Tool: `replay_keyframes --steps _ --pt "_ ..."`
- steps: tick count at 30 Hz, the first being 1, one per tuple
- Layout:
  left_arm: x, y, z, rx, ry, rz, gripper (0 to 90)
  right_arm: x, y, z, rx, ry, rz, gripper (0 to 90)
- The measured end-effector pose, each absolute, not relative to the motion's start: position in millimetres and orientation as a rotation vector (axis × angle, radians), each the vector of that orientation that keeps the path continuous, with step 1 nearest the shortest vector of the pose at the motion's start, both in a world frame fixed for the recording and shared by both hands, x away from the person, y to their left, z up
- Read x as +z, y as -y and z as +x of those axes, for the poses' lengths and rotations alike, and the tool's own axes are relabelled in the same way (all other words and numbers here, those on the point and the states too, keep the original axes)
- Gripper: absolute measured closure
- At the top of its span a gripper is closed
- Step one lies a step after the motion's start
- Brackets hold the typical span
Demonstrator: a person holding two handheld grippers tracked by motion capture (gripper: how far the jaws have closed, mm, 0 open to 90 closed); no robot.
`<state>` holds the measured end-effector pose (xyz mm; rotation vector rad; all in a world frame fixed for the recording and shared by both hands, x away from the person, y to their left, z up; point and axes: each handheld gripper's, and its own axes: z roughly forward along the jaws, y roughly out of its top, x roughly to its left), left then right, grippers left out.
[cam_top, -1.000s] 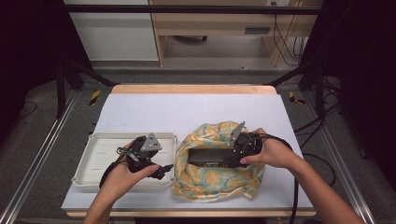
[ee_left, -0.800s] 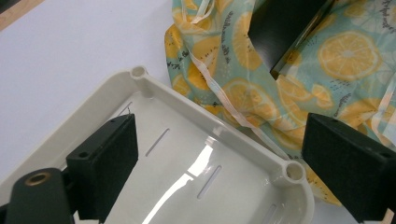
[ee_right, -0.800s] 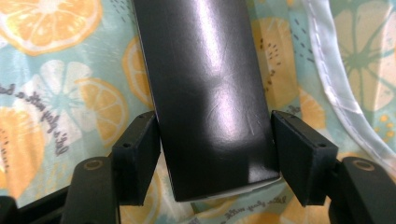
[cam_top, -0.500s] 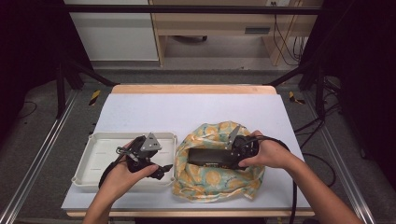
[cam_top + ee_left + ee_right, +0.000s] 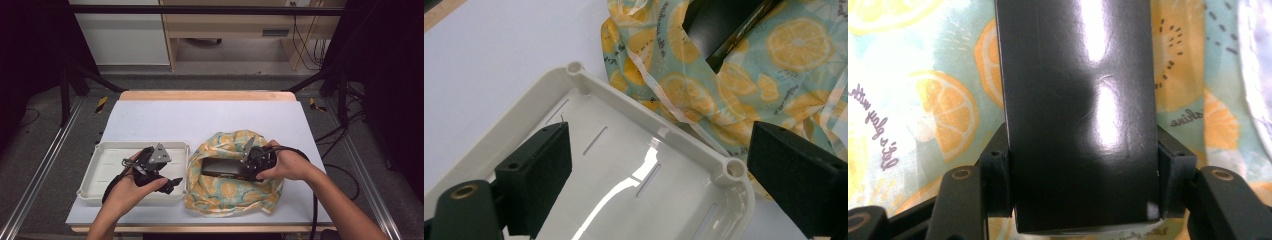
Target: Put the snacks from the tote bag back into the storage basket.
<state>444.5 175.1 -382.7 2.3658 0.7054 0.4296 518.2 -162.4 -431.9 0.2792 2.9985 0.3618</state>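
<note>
Where right gripper (image 5: 1080, 165) looks, jaws pinching black box (image 5: 1075, 100).

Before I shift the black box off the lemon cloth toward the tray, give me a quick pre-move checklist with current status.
1. Right claw grip on the black box: ok, jaws press both long sides.
2. Box free of the lemon-print cloth: cannot tell; the cloth is bunched up around it, and its underside is hidden.
3. White tray ready to receive: ok, the visible floor is bare.
4. Left claw out of the way: not ok, it hangs open over the tray.
5. Cloth's white ribbon clear of the tray: not ok, it trails along the tray rim.
</note>
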Motion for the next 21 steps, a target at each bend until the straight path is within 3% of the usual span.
replay_keyframes --steps 21 --pt "-362.8 -170.0 455.0 0.438 -0.68 2.415 10.7 -399.9 175.7 502.5 0.484 -2.905 0.224 43.3"
